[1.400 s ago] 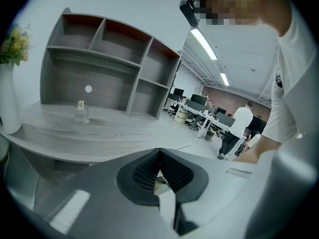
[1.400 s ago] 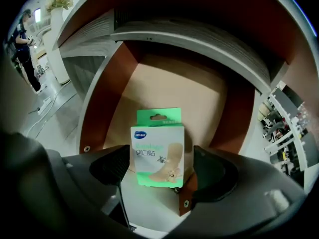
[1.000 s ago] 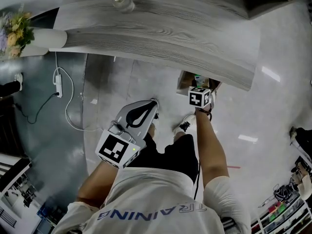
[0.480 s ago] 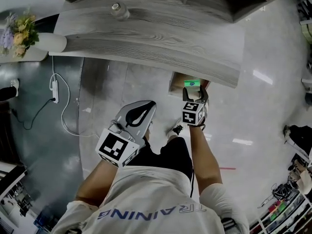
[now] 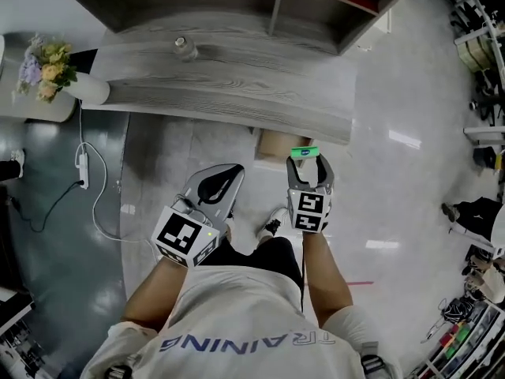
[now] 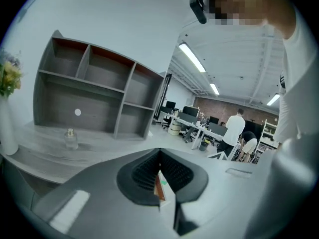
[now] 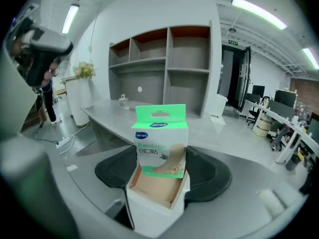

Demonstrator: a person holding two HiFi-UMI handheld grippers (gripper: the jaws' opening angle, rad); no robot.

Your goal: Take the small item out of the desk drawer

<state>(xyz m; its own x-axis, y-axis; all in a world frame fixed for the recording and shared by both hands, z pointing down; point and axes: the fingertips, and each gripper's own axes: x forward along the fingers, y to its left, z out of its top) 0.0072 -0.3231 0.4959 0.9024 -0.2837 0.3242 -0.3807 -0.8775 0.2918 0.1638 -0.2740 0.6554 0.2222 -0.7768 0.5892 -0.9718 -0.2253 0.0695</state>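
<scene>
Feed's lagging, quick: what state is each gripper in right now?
Left gripper: closed, fingers together, nothing held.
Right gripper: closed on the bandage box.

I log: grey woodgrain desk [image 5: 237, 85], cubby shelf unit [image 6: 94, 98] on it, glossy pale floor [image 5: 394, 180], ceiling strip lights [image 7: 254, 6].

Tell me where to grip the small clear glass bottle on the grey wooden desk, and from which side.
Take the small clear glass bottle across its squat round body, below the narrow capped neck, coming level from the grey wooden desk's front edge. It stands upright and alone, and the grey shelf unit behind it likely blocks a rear approach.
</scene>
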